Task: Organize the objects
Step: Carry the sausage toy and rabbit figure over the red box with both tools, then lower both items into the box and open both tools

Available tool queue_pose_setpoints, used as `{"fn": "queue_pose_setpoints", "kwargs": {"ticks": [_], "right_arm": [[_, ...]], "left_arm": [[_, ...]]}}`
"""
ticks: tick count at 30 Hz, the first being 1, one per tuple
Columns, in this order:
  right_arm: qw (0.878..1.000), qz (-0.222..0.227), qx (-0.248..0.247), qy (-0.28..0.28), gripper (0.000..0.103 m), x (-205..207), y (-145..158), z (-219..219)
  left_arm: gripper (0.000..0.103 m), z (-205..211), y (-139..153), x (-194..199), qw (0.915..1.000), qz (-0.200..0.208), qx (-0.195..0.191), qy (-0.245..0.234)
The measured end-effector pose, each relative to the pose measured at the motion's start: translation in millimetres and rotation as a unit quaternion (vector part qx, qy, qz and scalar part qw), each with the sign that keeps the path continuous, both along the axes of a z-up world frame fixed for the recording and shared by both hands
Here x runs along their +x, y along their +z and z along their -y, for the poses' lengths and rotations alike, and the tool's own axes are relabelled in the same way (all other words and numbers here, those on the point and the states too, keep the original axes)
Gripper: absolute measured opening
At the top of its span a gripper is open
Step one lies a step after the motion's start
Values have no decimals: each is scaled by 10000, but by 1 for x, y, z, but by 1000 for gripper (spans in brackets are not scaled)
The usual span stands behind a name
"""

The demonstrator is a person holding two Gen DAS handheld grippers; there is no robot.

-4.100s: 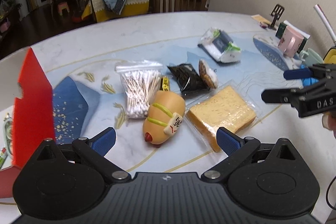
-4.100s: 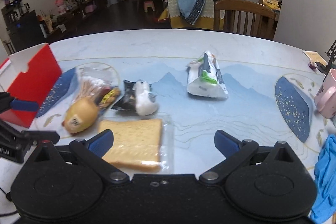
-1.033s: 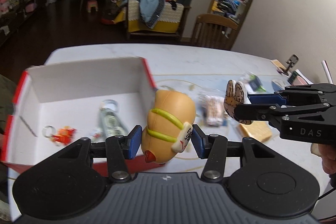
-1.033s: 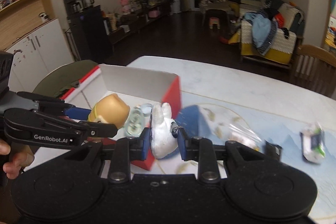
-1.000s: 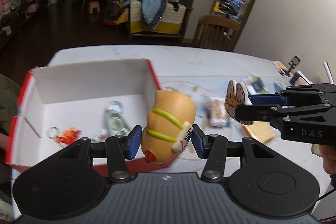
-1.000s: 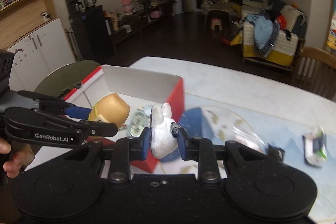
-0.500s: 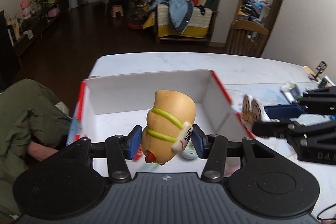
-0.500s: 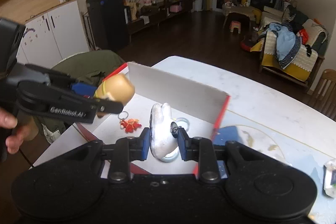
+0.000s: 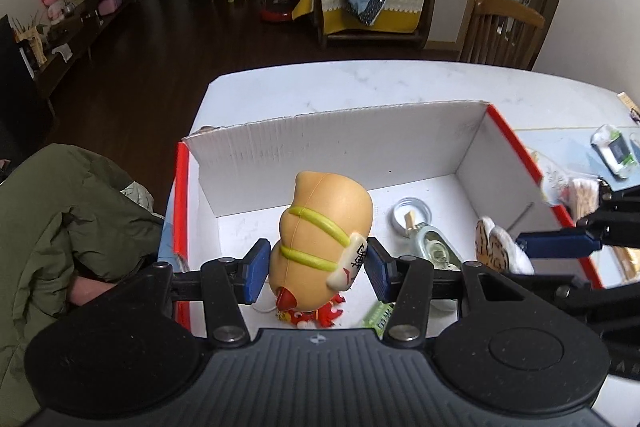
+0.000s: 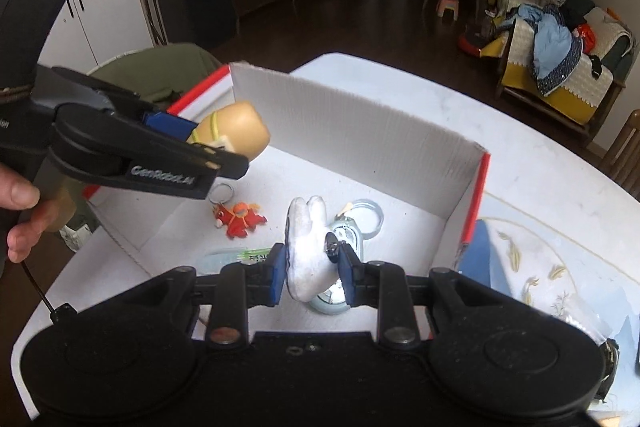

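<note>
At the far left, an olive-green jacket (image 9: 60, 227) is bunched up beside the table's edge. Next to it, on the white marble table (image 9: 360, 87), sits an open cardboard box (image 9: 340, 155) with red outer sides and a white inside.

Above the left part of the box, the left gripper (image 9: 316, 269) is closed firmly on a tan squishy toy (image 9: 324, 239) shaped like a bun, with yellow-green stripes, a small white tag and a red tip. Its blue pads press both sides of the toy, which hangs in the air over the box floor without touching it.

On the box floor, beneath and around the toy, lie a small red plush keychain (image 10: 240, 219), a flat green-and-white packet (image 10: 240, 255), and a metal ring with a silvery oval piece (image 9: 434, 247).

Further right, the right gripper (image 10: 314, 269) is clamped on a white plush toy (image 10: 308, 247) with two long ears, a small keyring clip at its side. It too is held above the box floor, over the right half of the box, close to the red right wall.

Beyond that wall, on a pale blue patterned placemat (image 10: 540, 267), lie a clear bag of cotton swabs (image 9: 582, 191) and, at the far right, a white-and-green wrapped pack (image 9: 612, 151).
</note>
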State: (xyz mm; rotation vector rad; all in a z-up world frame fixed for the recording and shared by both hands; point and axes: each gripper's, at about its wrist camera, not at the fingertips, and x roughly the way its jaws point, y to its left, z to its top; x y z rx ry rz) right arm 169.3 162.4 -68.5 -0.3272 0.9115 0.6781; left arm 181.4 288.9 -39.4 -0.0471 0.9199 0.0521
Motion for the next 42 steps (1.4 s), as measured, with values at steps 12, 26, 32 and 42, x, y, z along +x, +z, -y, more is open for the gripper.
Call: {"fn": "queue_pose_setpoints", "kwargs": {"ticks": [12, 26, 32, 42], "right_arm": [[9986, -427, -300, 33, 27, 10, -28, -16], [9958, -816, -347, -240, 29, 21, -42, -24], [9945, -949, -345, -287, 32, 24, -45, -23], [9942, -1026, -105, -312, 47, 18, -36, -12]], "left_arm": [[50, 4, -32, 44, 9987, -446, 189, -179], [51, 15, -59, 64, 9922, -1129, 227, -484], [51, 15, -62, 68, 9897, -1316, 214, -513], [67, 18, -61, 62, 9892, -1363, 208, -494]]}}
